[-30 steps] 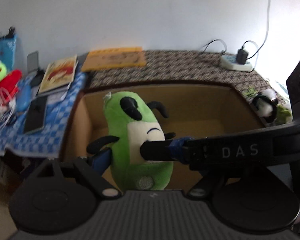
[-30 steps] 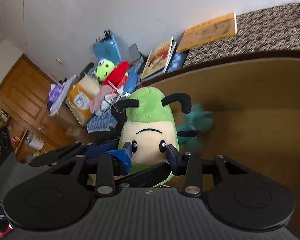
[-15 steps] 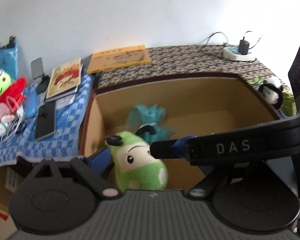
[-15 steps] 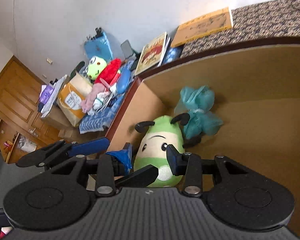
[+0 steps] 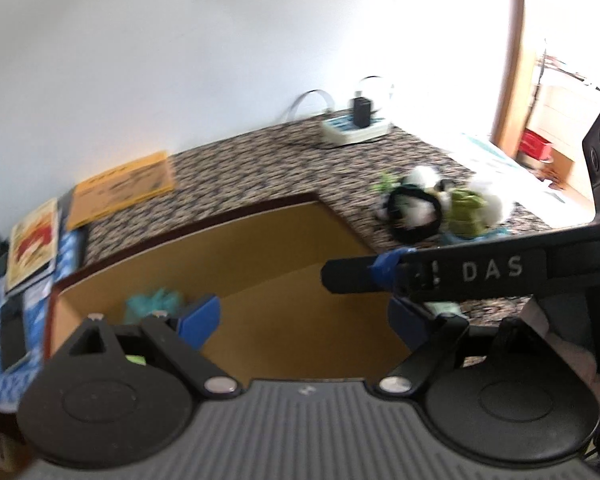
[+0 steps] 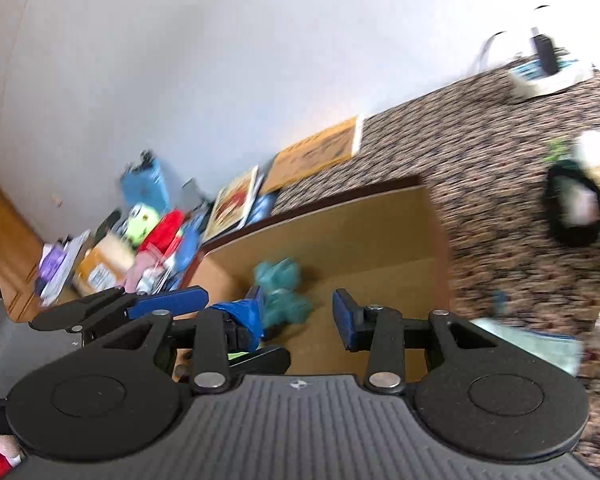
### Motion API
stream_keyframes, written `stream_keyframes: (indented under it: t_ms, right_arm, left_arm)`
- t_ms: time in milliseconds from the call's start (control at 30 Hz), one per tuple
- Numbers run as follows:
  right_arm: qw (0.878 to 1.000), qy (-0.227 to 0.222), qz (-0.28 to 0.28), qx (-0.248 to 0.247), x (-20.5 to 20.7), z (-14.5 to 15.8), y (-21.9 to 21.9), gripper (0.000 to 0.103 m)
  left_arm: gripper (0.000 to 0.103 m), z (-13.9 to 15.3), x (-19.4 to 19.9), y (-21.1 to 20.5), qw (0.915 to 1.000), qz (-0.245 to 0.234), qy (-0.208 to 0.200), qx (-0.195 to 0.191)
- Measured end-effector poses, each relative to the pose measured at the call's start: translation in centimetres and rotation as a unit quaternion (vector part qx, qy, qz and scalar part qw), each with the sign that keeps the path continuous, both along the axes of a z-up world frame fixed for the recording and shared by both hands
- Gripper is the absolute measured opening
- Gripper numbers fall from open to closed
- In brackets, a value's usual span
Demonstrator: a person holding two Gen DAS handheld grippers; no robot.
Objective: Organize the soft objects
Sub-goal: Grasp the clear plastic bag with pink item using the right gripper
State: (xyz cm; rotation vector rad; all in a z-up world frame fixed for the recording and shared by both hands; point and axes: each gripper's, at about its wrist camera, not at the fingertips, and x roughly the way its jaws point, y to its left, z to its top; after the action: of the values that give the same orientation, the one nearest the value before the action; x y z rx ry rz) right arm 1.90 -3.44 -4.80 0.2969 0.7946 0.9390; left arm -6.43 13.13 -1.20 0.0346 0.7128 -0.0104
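Note:
An open cardboard box [image 5: 284, 248] stands on the patterned cloth, with a teal soft bundle [image 5: 152, 304] inside by its left wall. Only a green sliver of the plush [image 5: 134, 359] shows behind my left gripper's body. My left gripper [image 5: 306, 320] hangs open over the box with nothing between its blue pads. My right gripper [image 6: 300, 316] is also open and empty above the box [image 6: 340, 232], near the teal bundle [image 6: 280, 284]. One right finger [image 5: 420, 276] crosses the left wrist view. A panda and green plush pile [image 5: 432, 204] lies right of the box, also blurred as the plush pile [image 6: 576, 208].
Books [image 5: 32, 240] and an orange folder [image 5: 120, 188] lie left of the box. A power strip with a charger [image 5: 356, 126] sits by the wall. More toys and bags [image 6: 148, 224] crowd the far left, beside a wooden cabinet [image 6: 4, 248].
The green plush went from held up between the fingers to lying in the box. Both grippers then rose and swung right, leaving it almost out of view.

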Motion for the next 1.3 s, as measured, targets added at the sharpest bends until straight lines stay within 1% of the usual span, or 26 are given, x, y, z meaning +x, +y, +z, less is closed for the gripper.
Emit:
stream_keyframes:
  t_ms: [167, 333, 467, 567, 667, 733, 833, 900, 1033, 1133, 1300]
  right_arm:
    - [0.999, -0.003, -0.050, 0.011, 1.1, 0.5, -5.6, 0.023]
    - [0.995, 0.003, -0.095, 0.004, 2.7, 0.0, -10.7, 0.023]
    - [0.991, 0.020, -0.133, -0.012, 4.4, -1.1, -14.6, 0.023]
    - [0.986, 0.042, -0.158, -0.022, 5.9, -2.3, -17.3, 0.023]
    - [0.982, 0.061, -0.174, -0.038, 7.4, -3.4, -19.4, 0.023]
    - [0.981, 0.068, -0.174, -0.051, 8.3, -4.2, -20.3, 0.023]
    - [0.981, 0.080, -0.162, -0.068, 9.6, -5.3, -20.9, 0.023]
    - [0.981, 0.088, -0.154, -0.076, 10.4, -6.1, -21.2, 0.023]
    - [0.979, 0.113, -0.142, -0.090, 12.3, -7.7, -21.0, 0.023]
    - [0.979, 0.129, -0.129, -0.093, 13.5, -8.5, -20.6, 0.023]
    - [0.975, 0.162, -0.117, -0.091, 15.0, -10.0, -20.0, 0.023]
  left_arm:
    - [0.090, 0.8, 1.4, -4.4, 0.9987, -0.048, -0.014, 0.002]
    - [0.091, 0.5, 3.3, -9.5, 0.9949, -0.101, -0.008, -0.009]
    - [0.092, -1.0, 5.5, -13.3, 0.9901, -0.139, 0.006, -0.018]
    - [0.092, -3.0, 7.6, -15.3, 0.9867, -0.151, 0.037, -0.047]
    - [0.092, -4.8, 9.6, -16.6, 0.9846, -0.145, 0.066, -0.072]
    - [0.092, -6.2, 11.0, -17.2, 0.9835, -0.137, 0.083, -0.085]
    - [0.092, -8.2, 12.9, -18.0, 0.9820, -0.123, 0.107, -0.096]
    - [0.092, -9.4, 13.9, -18.4, 0.9819, -0.110, 0.122, -0.095]
    - [0.092, -10.9, 15.3, -18.9, 0.9813, -0.100, 0.140, -0.086]
    - [0.092, -11.8, 16.5, -19.1, 0.9802, -0.090, 0.153, -0.087]
    - [0.091, -12.6, 17.7, -19.0, 0.9767, -0.082, 0.168, -0.105]
